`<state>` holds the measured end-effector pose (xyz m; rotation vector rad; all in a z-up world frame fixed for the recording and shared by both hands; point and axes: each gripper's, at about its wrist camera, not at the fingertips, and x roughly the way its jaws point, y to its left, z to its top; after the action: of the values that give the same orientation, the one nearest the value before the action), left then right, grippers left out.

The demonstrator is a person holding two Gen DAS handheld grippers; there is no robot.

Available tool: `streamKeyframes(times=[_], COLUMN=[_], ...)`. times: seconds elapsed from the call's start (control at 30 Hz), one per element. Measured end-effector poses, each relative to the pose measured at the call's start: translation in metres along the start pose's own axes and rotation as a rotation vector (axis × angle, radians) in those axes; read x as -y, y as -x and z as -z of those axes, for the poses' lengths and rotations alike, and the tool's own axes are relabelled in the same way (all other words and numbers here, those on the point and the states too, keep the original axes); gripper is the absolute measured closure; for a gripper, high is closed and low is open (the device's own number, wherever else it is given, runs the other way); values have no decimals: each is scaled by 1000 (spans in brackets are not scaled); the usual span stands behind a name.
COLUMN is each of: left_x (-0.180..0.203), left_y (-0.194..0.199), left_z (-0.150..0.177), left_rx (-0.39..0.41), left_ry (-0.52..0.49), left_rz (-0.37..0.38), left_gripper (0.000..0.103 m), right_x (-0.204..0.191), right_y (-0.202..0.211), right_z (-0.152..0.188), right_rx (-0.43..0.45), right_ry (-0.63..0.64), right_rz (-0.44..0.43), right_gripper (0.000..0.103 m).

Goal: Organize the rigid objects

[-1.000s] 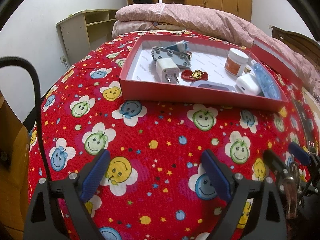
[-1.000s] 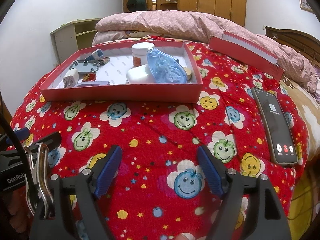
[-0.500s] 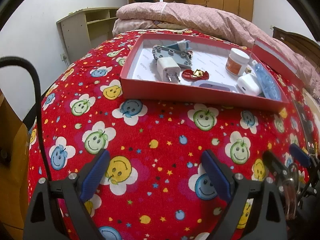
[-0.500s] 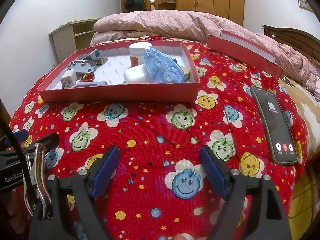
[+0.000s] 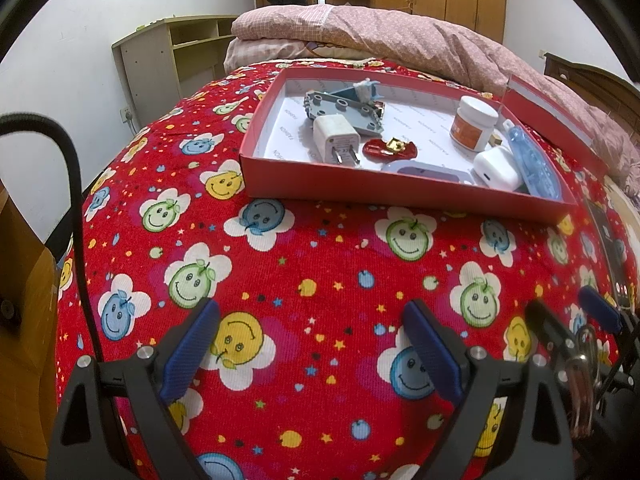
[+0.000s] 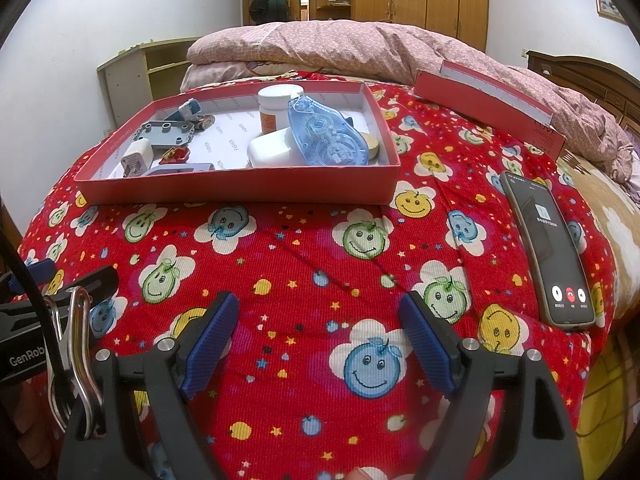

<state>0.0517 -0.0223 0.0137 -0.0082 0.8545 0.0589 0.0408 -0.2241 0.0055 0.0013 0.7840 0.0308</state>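
Hovering low over the smiley-print bedspread, both tools sit well short of the red box, our landmark here. Left gripper has its blue pads spread wide with nothing between them, and the right gripper is equally wide and empty. Inside the red box lie the goods: a white charger plug toward its left end, a grey studded plate behind that, a red trinket mid-box, a white-capped jar further back, a white case and a blue tape dispenser leaning at the right end. Right of the box, a phone lies flat on the cloth, and the box lid rests beyond the box's right corner. My read: nearly everything is already boxed, so this looks like the closing stretch. Next up, probably, the right gripper reaches toward the lid, which calls for a pinch on its thin wall.
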Motion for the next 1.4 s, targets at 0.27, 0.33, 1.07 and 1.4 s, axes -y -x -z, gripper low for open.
streamKeyframes(times=[0.27,0.33,1.07,1.4], left_x=[0,0,3,1], left_y=[0,0,3,4], left_z=[0,0,2,1], left_rx=[1,0,9,10], left_ry=[-1,-1,-6,-10], left_rz=[-1,0,1,5], left_gripper=[8,8,8,7], right_x=[0,0,0,0], right_y=[0,0,0,0], right_z=[0,0,0,0], right_rx=[0,0,1,0], right_ry=[0,0,-1,-1], right_rz=[0,0,0,0], right_gripper=[18,18,18,18])
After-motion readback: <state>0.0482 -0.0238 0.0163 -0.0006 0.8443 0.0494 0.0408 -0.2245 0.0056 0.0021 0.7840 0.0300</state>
